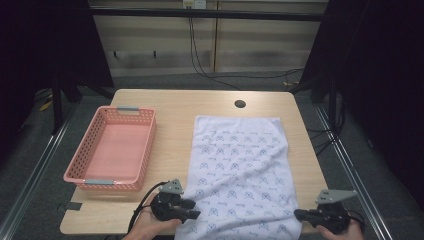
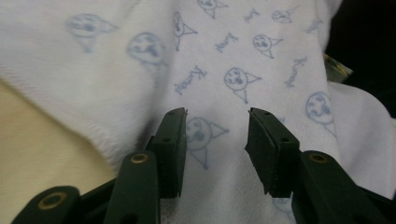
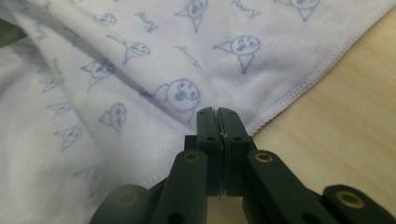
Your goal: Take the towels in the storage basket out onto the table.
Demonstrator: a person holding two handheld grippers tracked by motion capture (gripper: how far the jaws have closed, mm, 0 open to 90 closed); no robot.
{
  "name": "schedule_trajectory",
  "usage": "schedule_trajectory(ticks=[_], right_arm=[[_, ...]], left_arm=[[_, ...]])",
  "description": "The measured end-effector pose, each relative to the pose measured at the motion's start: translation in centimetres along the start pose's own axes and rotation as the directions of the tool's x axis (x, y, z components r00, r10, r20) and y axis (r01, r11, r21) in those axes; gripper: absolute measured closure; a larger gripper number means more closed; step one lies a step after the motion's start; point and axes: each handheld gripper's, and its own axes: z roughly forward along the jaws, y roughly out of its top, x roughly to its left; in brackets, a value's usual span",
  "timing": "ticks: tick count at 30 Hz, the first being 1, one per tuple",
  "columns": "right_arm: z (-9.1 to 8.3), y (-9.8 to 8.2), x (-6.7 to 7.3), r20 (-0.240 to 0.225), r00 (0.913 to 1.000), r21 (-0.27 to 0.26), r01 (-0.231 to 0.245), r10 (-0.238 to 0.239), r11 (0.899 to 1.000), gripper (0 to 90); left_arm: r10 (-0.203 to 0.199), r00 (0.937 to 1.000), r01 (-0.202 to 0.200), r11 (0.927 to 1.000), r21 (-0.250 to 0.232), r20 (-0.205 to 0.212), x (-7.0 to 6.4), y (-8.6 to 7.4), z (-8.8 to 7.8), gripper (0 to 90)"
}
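A white towel (image 1: 240, 160) printed with small blue faces lies spread on the right half of the wooden table (image 1: 170, 150). My left gripper (image 1: 195, 215) sits at the towel's near left corner. In the left gripper view its jaws (image 2: 217, 126) stand open just over the towel (image 2: 224, 56), with cloth in the gap and no pad pressing on it. My right gripper (image 1: 299, 215) is at the towel's near right corner. In the right gripper view it (image 3: 218, 112) is shut on the hemmed edge of the towel (image 3: 140, 46), and folds run up from the jaw tips.
A pink plastic basket (image 1: 75, 165) with nothing in it stands on the left of the table. A round cable hole (image 1: 240, 104) is near the far edge. Bare wood shows between basket and towel. The table's near edge is right under both hands.
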Motion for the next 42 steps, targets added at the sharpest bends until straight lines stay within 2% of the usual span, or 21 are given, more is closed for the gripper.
schedule_trajectory(ticks=[2,5,7,9,12,15,17,20,22,24,25,27,29,31,32,34,35,37,38,39,42], right_arm=[[-0.9,-0.5,0.3,0.002,1.0000,-0.005,-0.002,0.002,1.000,86.8],[-1.6,-0.6,0.2,-0.003,0.9997,-0.069,-0.026,0.026,0.997,77.1],[-1.5,-0.1,0.1,0.002,0.9997,-0.104,-0.025,0.025,0.994,72.5],[-1.0,0.8,-0.1,0.006,0.9995,-0.138,-0.030,0.031,0.990,68.0],[0.6,2.9,-0.5,0.003,1.0000,-0.163,-0.009,0.010,0.987,63.0],[2.9,5.3,-1.6,0.014,0.9998,-0.144,-0.011,0.014,0.990,61.1],[4.2,6.8,-2.4,0.031,0.9994,-0.130,-0.011,0.015,0.991,61.4],[6.1,8.6,-3.4,0.049,0.9987,-0.119,-0.009,0.015,0.993,61.5],[7.1,9.3,-4.2,0.049,0.9982,-0.120,-0.027,0.033,0.992,61.2],[7.9,9.8,-4.8,0.063,0.9973,-0.111,-0.031,0.038,0.993,60.3],[8.2,9.9,-5.0,0.076,0.9961,-0.103,-0.038,0.046,0.994,60.3],[8.7,10.0,-5.3,0.095,0.9949,-0.088,-0.025,0.033,0.996,59.9],[8.8,9.7,-5.0,0.095,0.9952,-0.087,-0.014,0.023,0.996,59.5],[8.5,9.3,-4.5,0.088,0.9961,-0.074,-0.001,0.008,0.997,59.7],[8.4,9.1,-4.4,0.085,0.9964,-0.075,0.006,0.001,0.997,59.7],[8.0,8.4,-4.0,0.057,0.9983,-0.084,-0.006,0.011,0.996,60.0],[7.8,8.0,-3.7,0.046,0.9989,-0.089,-0.004,0.009,0.996,60.2],[7.5,7.5,-3.1,0.046,0.9990,-0.085,0.003,0.001,0.996,61.0],[7.3,7.2,-2.8,0.044,0.9990,-0.082,0.006,-0.003,0.997,61.2],[7.1,6.8,-2.5,0.046,0.9989,-0.086,0.017,-0.014,0.996,63.9],[6.7,6.4,-2.0,0.044,0.9990,-0.075,0.015,-0.011,0.997,64.2]], left_arm=[[0.009,0.9986,-0.010,0.9998,0.014,0.052,-0.9,-0.3,0.2,57.2],[0.036,0.9966,-0.040,0.9983,0.042,0.074,-2.1,-0.5,0.2,56.7],[0.019,0.9939,-0.020,0.9998,0.007,0.109,-1.8,-0.2,-0.1,56.4],[0.010,0.9990,-0.008,0.9991,-0.041,0.043,-0.9,0.9,-0.7,56.7],[-0.028,0.9985,0.024,0.9961,-0.084,-0.047,1.3,2.7,-0.7,59.7],[-0.028,0.9954,0.021,0.9966,-0.079,-0.092,3.2,4.1,0.3,61.0],[-0.061,0.9935,0.053,0.9950,-0.084,-0.095,4.7,4.7,0.9,60.7],[-0.090,0.9868,0.073,0.9892,-0.127,-0.135,6.1,5.3,1.1,58.9],[-0.057,0.9784,0.032,0.9914,-0.127,-0.199,6.5,5.9,1.4,56.1],[-0.095,0.9779,0.069,0.9875,-0.141,-0.186,7.2,6.3,1.6,54.5],[-0.093,0.9755,0.066,0.9886,-0.135,-0.199,7.3,6.5,1.8,53.6],[-0.067,0.9671,0.037,0.9916,-0.124,-0.246,7.4,6.5,2.2,52.4],[-0.062,0.9547,0.035,0.9947,-0.097,-0.291,7.8,6.2,2.7,50.1],[-0.042,0.9589,0.013,0.9943,-0.106,-0.281,7.9,5.8,2.6,49.8],[-0.071,0.9616,0.042,0.9925,-0.115,-0.265,8.0,5.7,2.4,52.0],[-0.064,0.9646,0.041,0.9946,-0.095,-0.256,7.9,5.6,2.2,57.3],[-0.036,0.9644,0.018,0.9974,-0.070,-0.262,7.8,5.5,2.0,63.3],[-0.043,0.9707,0.027,0.9973,-0.068,-0.236,7.7,5.1,1.6,72.8],[-0.027,0.9670,0.013,0.9983,-0.057,-0.253,7.4,4.7,1.3,77.9],[-0.025,0.9679,0.011,0.9984,-0.055,-0.250,7.1,4.4,1.2,85.5],[-0.024,0.9737,0.015,0.9991,-0.041,-0.226,6.6,3.8,0.7,88.8]])
